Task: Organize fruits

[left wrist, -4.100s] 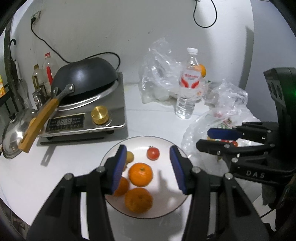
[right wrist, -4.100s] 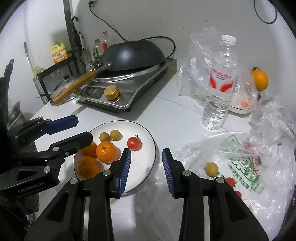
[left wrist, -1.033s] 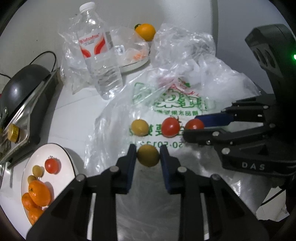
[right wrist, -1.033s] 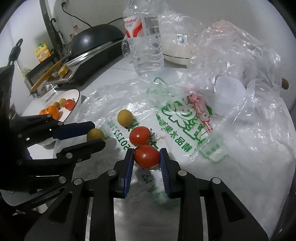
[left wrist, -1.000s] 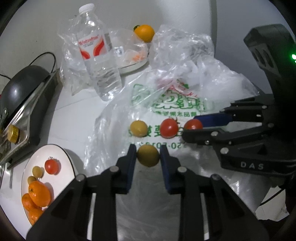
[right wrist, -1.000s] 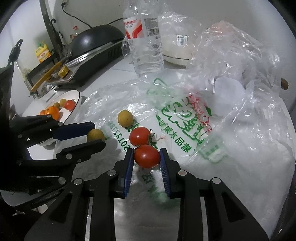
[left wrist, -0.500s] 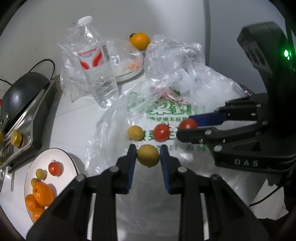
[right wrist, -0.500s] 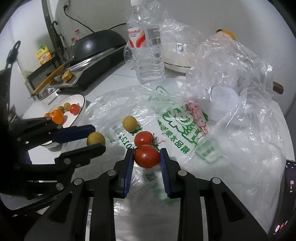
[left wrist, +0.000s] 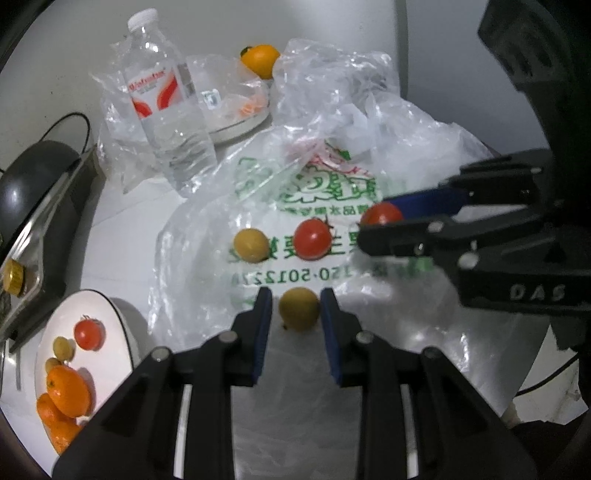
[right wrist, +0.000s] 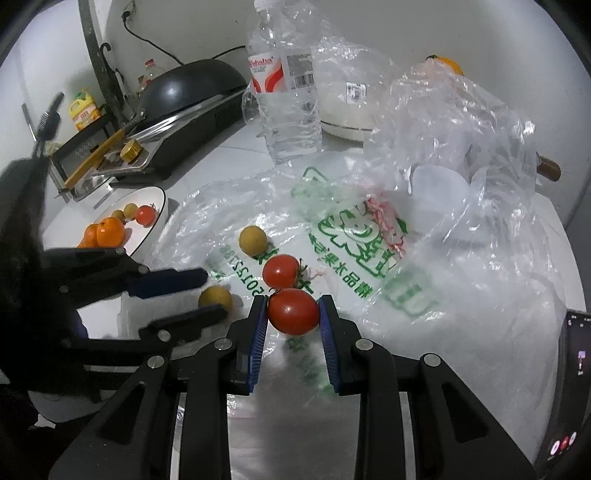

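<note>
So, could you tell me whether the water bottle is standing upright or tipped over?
Upright. The bottle stands on its base on the counter, neck and white cap at the top, beside the printed bag.

Plain white wall (right wrist: pixel 369 33) rising beyond jaws; white countertop (right wrist: pixel 236 155) spreading below; black cord (right wrist: pixel 155 44) trailing down wall.

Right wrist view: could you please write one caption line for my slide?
Right gripper shut on a red tomato above the printed plastic bag, with the left gripper holding a yellow fruit alongside.
</note>
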The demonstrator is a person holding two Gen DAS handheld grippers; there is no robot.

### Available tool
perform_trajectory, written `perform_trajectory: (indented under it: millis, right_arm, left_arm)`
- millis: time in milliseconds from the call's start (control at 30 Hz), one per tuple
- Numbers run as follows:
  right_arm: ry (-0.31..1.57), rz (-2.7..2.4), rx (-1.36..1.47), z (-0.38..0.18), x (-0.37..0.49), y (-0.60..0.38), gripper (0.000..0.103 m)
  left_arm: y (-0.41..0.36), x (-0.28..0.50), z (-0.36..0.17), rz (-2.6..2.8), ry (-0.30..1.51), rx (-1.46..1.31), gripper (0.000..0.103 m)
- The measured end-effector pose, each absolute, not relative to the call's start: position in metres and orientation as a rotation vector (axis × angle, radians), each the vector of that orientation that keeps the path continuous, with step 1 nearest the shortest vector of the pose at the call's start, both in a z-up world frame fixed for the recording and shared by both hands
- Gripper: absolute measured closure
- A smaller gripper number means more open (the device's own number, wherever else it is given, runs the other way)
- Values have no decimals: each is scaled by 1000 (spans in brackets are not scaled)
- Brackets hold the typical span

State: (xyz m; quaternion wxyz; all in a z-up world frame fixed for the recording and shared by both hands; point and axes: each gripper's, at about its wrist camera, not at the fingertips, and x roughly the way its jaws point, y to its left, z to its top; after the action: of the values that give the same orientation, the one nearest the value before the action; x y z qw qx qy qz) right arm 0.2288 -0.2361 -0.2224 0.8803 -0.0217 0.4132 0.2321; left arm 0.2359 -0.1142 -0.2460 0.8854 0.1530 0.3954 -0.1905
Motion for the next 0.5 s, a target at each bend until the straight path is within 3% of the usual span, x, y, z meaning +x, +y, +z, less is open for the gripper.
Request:
perform_trajectory:
  millis: [500]
  right_arm:
    - [828, 461, -56, -210, 225, -239, 73]
  left_arm:
    - [-108, 238, -240, -400, 818, 267, 76]
